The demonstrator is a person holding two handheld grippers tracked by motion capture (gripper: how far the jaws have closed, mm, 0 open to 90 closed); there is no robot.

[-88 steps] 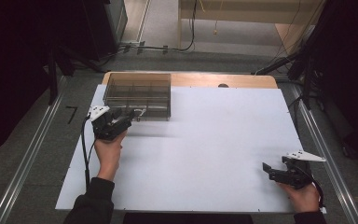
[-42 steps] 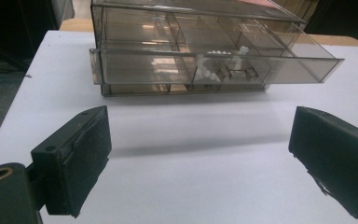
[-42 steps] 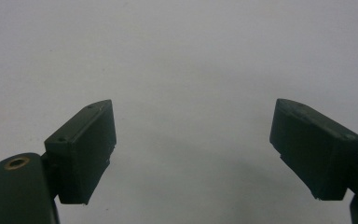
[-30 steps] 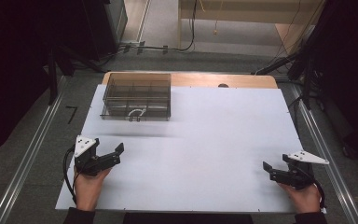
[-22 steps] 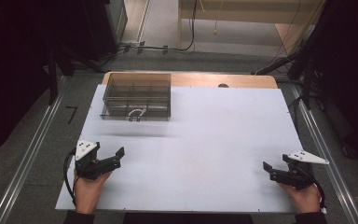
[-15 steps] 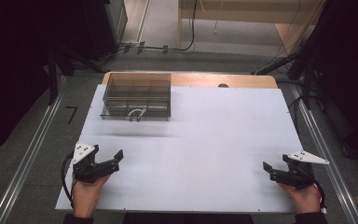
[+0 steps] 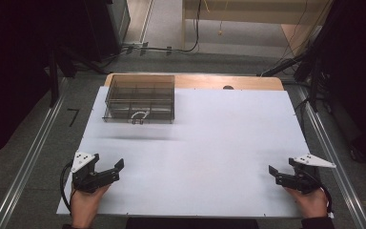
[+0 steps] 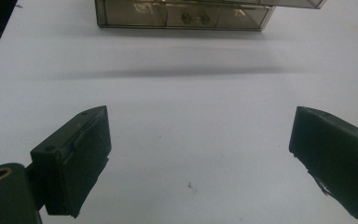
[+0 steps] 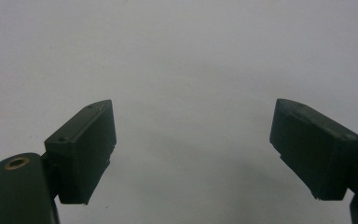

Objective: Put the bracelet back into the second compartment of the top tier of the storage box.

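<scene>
A clear plastic compartment box (image 7: 140, 98) stands at the back left of the white table (image 7: 209, 143). A small white curved piece (image 7: 138, 115) lies in its front middle compartment. My left gripper (image 7: 116, 169) rests near the table's front left corner, open and holding nothing, well short of the box. In the left gripper view the wide-apart jaws of the left gripper (image 8: 198, 116) point at the box (image 8: 182, 14) far ahead. My right gripper (image 7: 274, 175) sits at the front right, open. The right gripper view shows the right gripper (image 9: 192, 105) over bare white surface.
A strip of wooden tabletop (image 7: 228, 82) with a dark hole (image 7: 228, 87) shows behind the white sheet. Metal rails (image 7: 28, 157) run along the floor on both sides. Cables (image 7: 171, 47) and dark furniture (image 7: 100, 24) lie beyond the table.
My left gripper has drawn back from the box to the front left of the table, sliding slightly nearer in the last second. The white piece stays in the box. The right gripper is still.
</scene>
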